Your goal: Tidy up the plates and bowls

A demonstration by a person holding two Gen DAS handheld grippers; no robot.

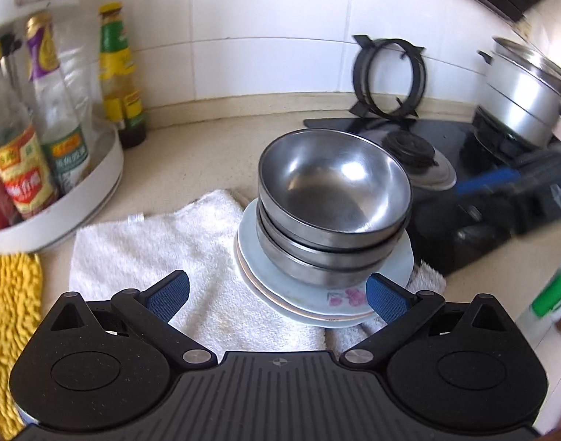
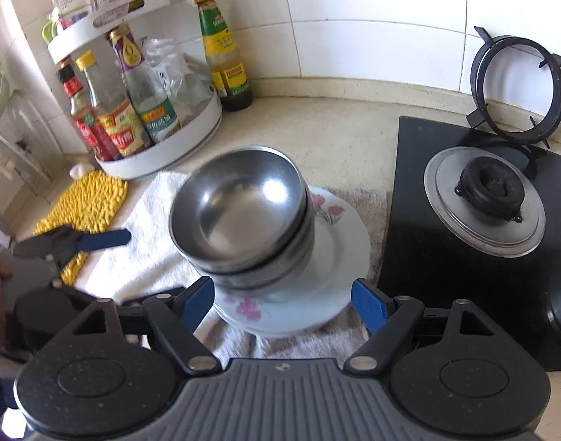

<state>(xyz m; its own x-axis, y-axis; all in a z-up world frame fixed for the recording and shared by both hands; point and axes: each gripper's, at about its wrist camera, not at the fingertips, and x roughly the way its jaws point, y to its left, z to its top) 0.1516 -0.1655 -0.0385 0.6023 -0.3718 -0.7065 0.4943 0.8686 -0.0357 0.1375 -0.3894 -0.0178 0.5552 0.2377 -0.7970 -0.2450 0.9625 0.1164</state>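
On the counter (image 1: 192, 147), a white towel (image 1: 140, 253) lies spread just right of a yellow nubby mat (image 1: 8, 316), and on the towel's right part sits the task's pile: a stack of white plates (image 1: 317, 305) with pink flowers painted at the rim, and on them three nested steel bowls (image 1: 333, 198), dull grey outside, shiny and empty inside. From the left wrist view the plate edges show thin reddish lines between the layers, and the bowl stack stands a little off the plates' centre, toward the stove. The left tongs (image 1: 276, 297) are spread wide, the blue pads (image 1: 168, 296) apart with nothing between them; the left pad is over the bare towel and the right pad sits at the near rim of the plates, though whether it touches them cannot be told. In the right wrist view the same bowls (image 2: 240, 213) look blurred and lean toward the left over the plates (image 2: 339, 253). The right tongs (image 2: 282, 303) are also spread, one pad on each side of the plates' near edge, pinching nothing. The black stove (image 2: 445, 257) lies just to the right of the towel.
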